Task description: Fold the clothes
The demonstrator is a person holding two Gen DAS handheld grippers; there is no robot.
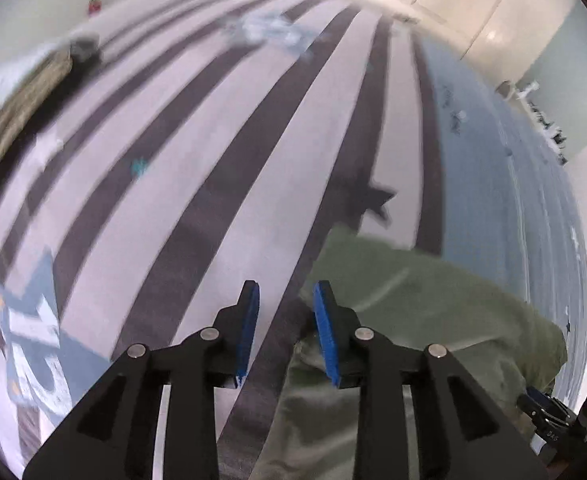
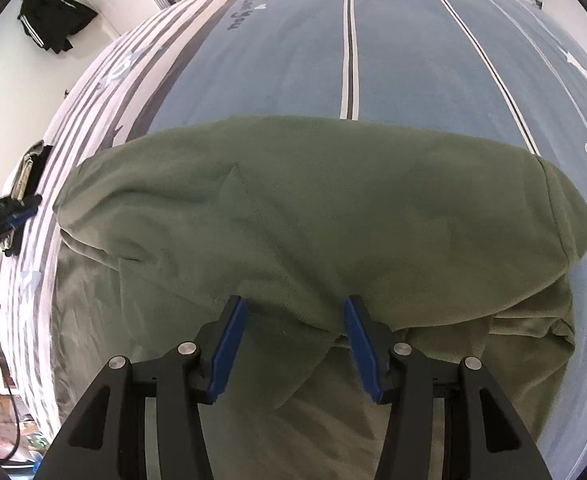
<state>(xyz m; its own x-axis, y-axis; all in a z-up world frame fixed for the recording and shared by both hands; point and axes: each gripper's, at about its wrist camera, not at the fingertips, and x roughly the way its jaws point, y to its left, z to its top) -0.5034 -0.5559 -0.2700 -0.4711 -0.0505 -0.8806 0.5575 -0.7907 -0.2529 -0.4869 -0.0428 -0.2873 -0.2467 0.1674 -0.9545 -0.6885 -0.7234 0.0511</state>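
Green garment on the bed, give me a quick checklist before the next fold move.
1. Green garment lies on the bedspread: ok.
2. Already folded over, top layer doubled across: ok.
3. Left tongs empty, gap showing between the pads, at the garment's left edge: ok.
4. Right tongs open over the fold, pads not pinching cloth: ok.
5. Fabric smooth: not ok, creases bunch at the near right.
6. Far edges aligned underneath: cannot tell.
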